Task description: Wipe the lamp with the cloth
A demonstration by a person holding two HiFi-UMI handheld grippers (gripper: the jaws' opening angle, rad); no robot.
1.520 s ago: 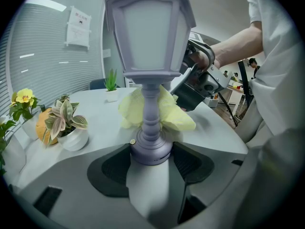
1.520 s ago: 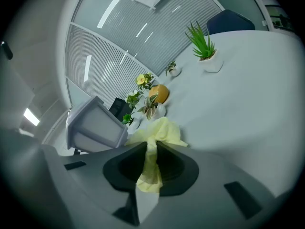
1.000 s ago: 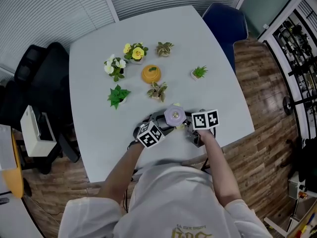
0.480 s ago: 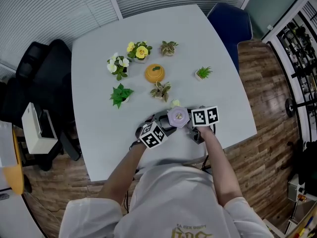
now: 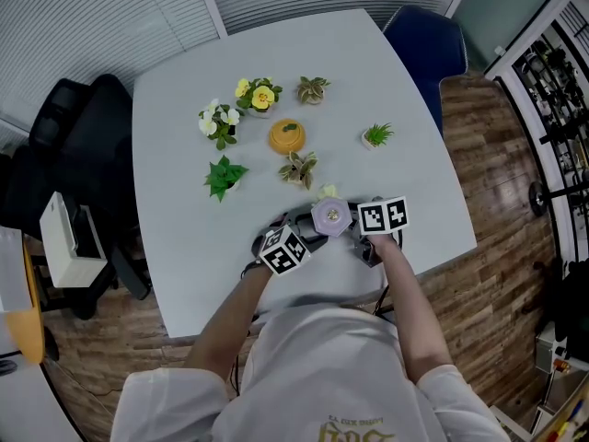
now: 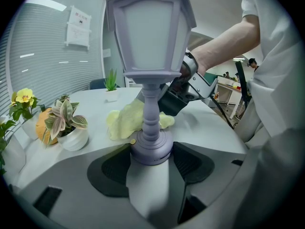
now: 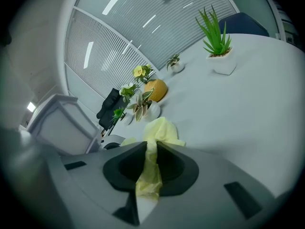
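- head view: the lamp (image 5: pixel 329 216) stands low in the middle of the frame, close to the near edge of the table (image 5: pixel 184 247).
- the left gripper (image 6: pixel 151 149) is clamped on the lamp's round base.
- the right gripper (image 7: pixel 150 154) pinches a thin fold of the cloth (image 7: pixel 159 130); the rest lies on the table just behind the lamp.
- risk: the lamp is held only at its base, so a hard rub high on its head could probably tip or twist it in the jaws.
- risk: the narrow pinch on the cloth may slip while rubbing.
- risk: a wide sweep might knock the nearest pot.
- count: one lamp, one cloth, two grippers, six potted plants (image 5: pixel 221 177), one orange ornament (image 5: pixel 287 136).
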